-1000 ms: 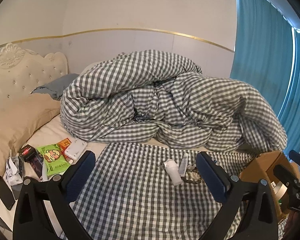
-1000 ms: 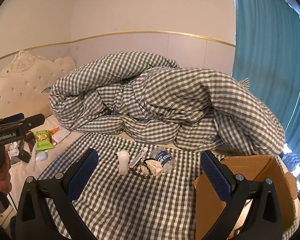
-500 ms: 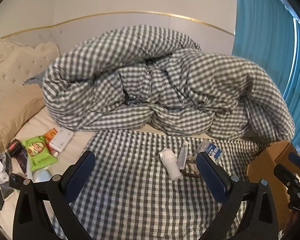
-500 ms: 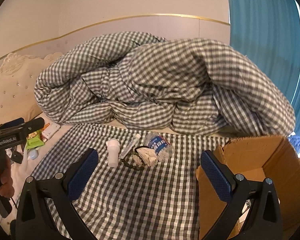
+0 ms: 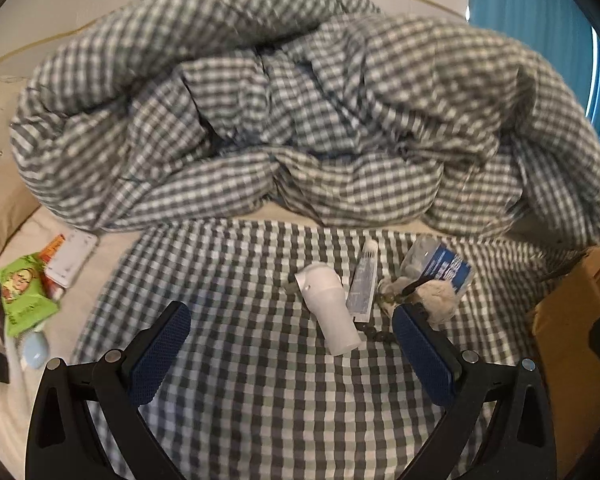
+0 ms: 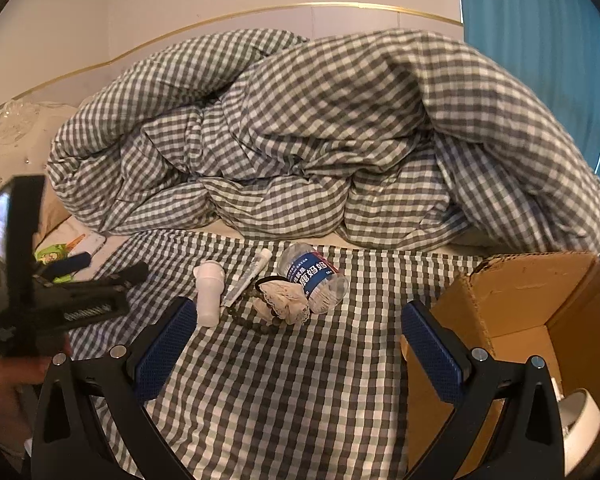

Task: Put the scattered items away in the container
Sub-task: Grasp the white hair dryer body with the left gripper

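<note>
A small heap lies on the checked pillow (image 5: 260, 400): a white plastic bottle (image 5: 328, 308), a thin tube (image 5: 364, 284), a crushed water bottle with a blue label (image 5: 440, 268), a lace scrunchie (image 5: 436, 300) and a dark bead bracelet (image 5: 374, 334). My left gripper (image 5: 292, 354) is open just short of the white bottle, which lies ahead between its fingers. My right gripper (image 6: 298, 346) is open too, hanging before the same heap (image 6: 284, 302). The open cardboard box (image 6: 540, 300) stands at its right finger.
A bunched checked duvet (image 6: 320, 140) fills the bed behind. At the left lie a green snack packet (image 5: 24, 296), a white flat device (image 5: 72, 258) and other small things. A hand (image 6: 12, 372) holds the left gripper (image 6: 108, 265). Something white (image 6: 580, 416) sits in the box.
Both grippers have moved forward and tilted down toward the heap on the pillow, which now looks larger. The left gripper has come nearer the white bottle. Both stay open.
</note>
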`<state>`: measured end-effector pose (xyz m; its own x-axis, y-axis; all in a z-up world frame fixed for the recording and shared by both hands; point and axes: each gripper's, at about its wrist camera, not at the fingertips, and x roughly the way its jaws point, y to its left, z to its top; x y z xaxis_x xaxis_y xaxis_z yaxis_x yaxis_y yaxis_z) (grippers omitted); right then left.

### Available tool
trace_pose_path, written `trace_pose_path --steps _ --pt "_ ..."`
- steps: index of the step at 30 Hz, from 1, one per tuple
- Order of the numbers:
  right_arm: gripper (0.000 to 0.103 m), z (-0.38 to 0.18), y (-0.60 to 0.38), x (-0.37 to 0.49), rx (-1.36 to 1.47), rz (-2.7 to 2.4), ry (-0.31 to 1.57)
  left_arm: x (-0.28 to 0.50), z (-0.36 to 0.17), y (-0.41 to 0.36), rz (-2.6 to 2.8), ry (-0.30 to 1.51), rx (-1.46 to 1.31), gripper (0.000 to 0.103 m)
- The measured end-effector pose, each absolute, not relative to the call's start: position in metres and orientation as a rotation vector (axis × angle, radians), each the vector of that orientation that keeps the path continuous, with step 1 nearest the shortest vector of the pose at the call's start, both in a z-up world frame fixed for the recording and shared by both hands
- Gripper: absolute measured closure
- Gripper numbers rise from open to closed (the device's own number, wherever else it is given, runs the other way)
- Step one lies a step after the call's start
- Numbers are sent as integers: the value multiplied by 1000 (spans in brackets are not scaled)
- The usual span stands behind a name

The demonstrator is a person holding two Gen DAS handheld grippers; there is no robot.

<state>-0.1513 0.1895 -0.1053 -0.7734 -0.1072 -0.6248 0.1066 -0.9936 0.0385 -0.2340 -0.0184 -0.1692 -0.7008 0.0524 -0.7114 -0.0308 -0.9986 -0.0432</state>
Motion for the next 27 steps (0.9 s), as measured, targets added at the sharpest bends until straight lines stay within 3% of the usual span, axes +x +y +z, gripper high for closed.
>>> trace_pose_path --steps 9,14,24,27 --pt "0 -132 198 -171 1063 -2833 -20 -269 -227 6 2796 -40 -1291 1" --pt "0 -145 206 -178 1093 -2826 -56 -282 -255 10 2769 -52 -1375 26" --pt "0 -161 206 -186 1123 -2787 -78 -293 -283 20 2743 -36 -1441 38" --pt "0 -162 205 -185 1118 -2790 -59 -291 -281 21 2762 -30 -1413 65"
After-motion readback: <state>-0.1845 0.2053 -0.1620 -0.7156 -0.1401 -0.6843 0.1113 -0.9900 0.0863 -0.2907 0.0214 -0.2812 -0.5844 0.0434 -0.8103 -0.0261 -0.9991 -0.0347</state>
